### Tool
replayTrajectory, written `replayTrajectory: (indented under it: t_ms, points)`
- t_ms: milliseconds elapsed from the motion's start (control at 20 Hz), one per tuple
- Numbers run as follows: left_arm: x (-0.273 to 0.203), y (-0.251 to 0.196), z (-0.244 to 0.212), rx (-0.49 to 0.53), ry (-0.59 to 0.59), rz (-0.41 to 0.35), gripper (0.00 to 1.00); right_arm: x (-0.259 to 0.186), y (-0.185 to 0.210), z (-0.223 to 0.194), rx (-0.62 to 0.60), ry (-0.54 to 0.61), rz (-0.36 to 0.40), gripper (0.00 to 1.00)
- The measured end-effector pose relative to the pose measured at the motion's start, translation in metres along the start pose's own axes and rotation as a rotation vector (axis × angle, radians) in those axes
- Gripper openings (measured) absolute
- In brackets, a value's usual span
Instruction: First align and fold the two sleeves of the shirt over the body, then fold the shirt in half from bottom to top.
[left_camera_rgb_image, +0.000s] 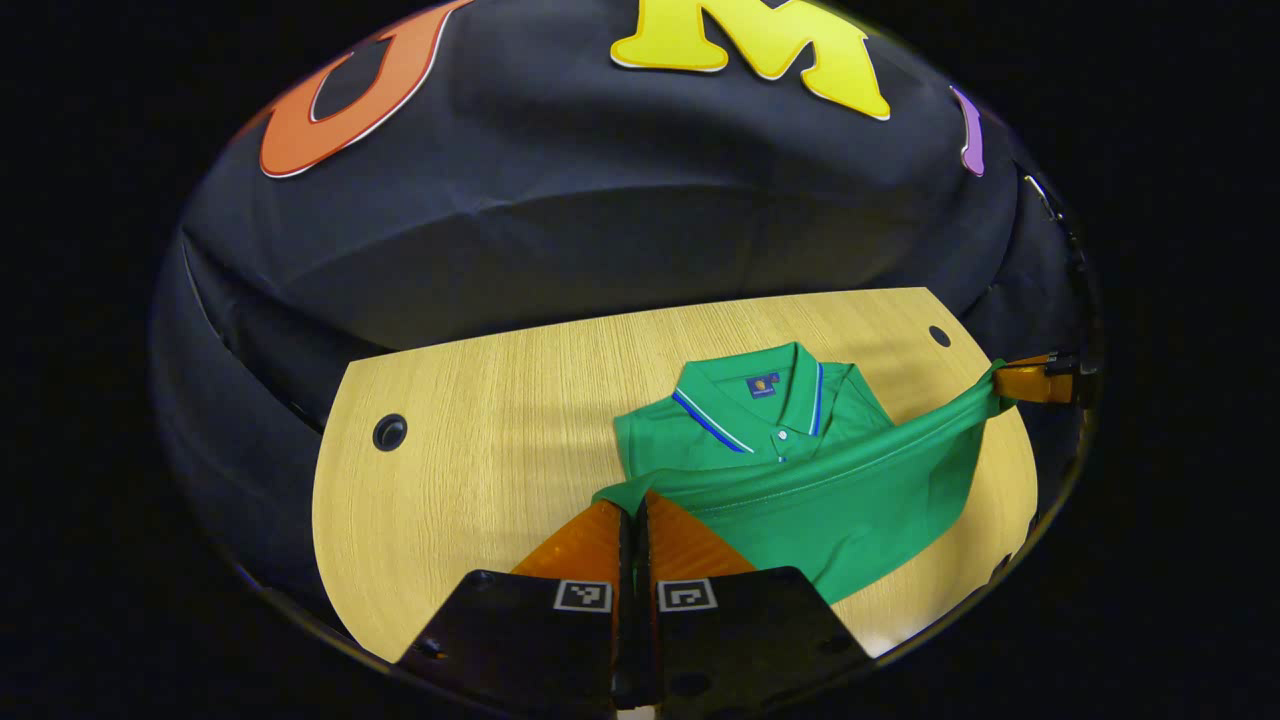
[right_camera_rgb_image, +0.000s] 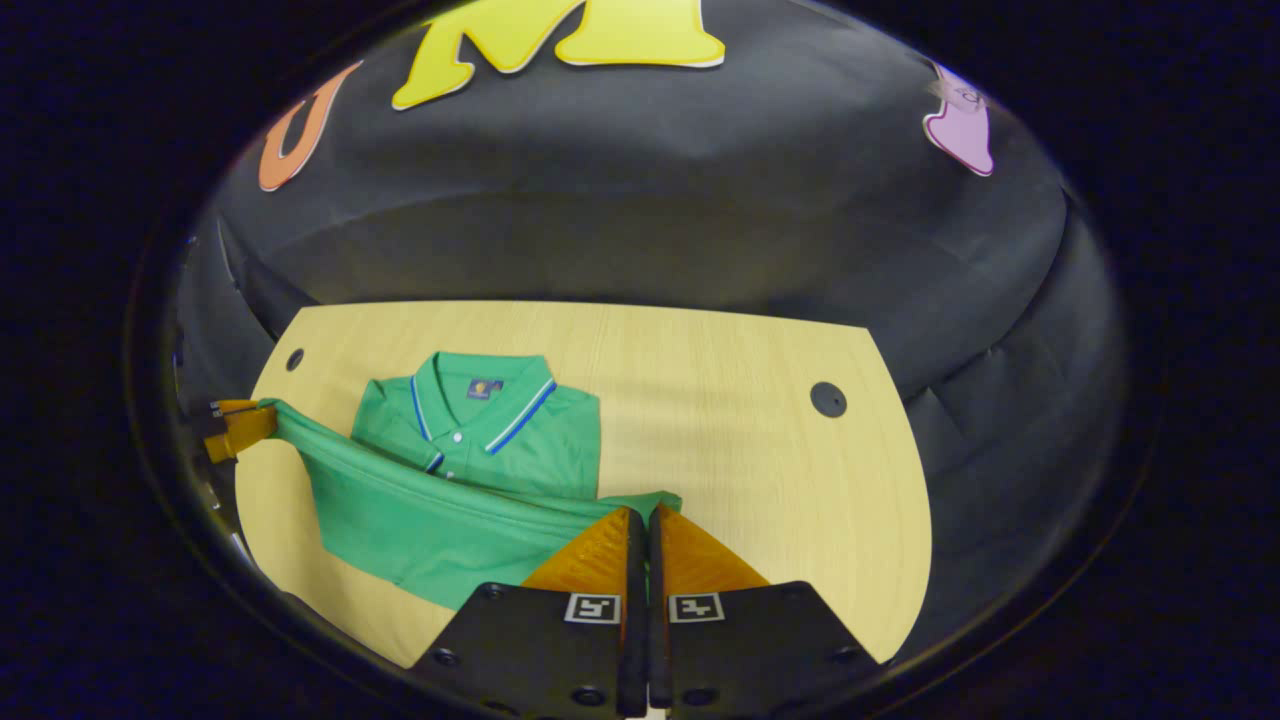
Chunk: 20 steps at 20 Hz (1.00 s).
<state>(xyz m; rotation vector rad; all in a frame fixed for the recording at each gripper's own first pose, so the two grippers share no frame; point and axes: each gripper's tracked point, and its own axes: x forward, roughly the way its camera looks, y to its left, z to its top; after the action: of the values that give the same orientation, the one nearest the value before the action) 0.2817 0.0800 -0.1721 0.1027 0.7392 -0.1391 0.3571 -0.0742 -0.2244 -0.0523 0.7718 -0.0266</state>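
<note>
A green polo shirt (left_camera_rgb_image: 800, 480) with a blue-and-white striped collar lies on the wooden table (left_camera_rgb_image: 480, 440), sleeves folded in over the body. Its bottom hem is lifted off the table and stretched taut between both grippers. My left gripper (left_camera_rgb_image: 635, 503) is shut on one hem corner at the bottom of the left gripper view. The right gripper (left_camera_rgb_image: 1010, 382) holds the other corner at the far right there. In the right gripper view, my right gripper (right_camera_rgb_image: 645, 512) is shut on its hem corner of the shirt (right_camera_rgb_image: 440, 500), and the left gripper (right_camera_rgb_image: 250, 420) pinches the far corner at the left.
The table (right_camera_rgb_image: 720, 420) has round cable holes: one (left_camera_rgb_image: 389, 432) left of the shirt, another (left_camera_rgb_image: 939, 335) near the back right, and one (right_camera_rgb_image: 828, 399) in the bare wood to the right. Black cloth walls close off the back and sides.
</note>
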Motion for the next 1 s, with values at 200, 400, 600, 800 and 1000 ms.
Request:
replayTrajectory:
  t_ms: [200,400,600,800,1000]
  points:
    - [0.036,0.007,0.014,0.001,-0.021,0.02,0.03,0.04,0.006,0.031,0.008,-0.063,-0.007,0.03]
    - [0.075,0.017,0.019,-0.018,-0.043,0.033,0.03,0.085,0.012,0.044,0.014,-0.106,-0.01,0.0]
    - [0.111,0.025,0.01,-0.017,-0.046,0.041,0.03,0.133,0.02,0.04,0.036,-0.1,0.007,0.03]
    - [0.13,0.024,0.009,-0.007,-0.063,0.035,0.03,0.154,0.022,0.033,0.024,-0.086,-0.01,0.03]
    - [0.139,0.025,0.01,0.012,-0.072,0.045,0.02,0.163,0.021,0.03,0.016,-0.081,-0.022,0.05]
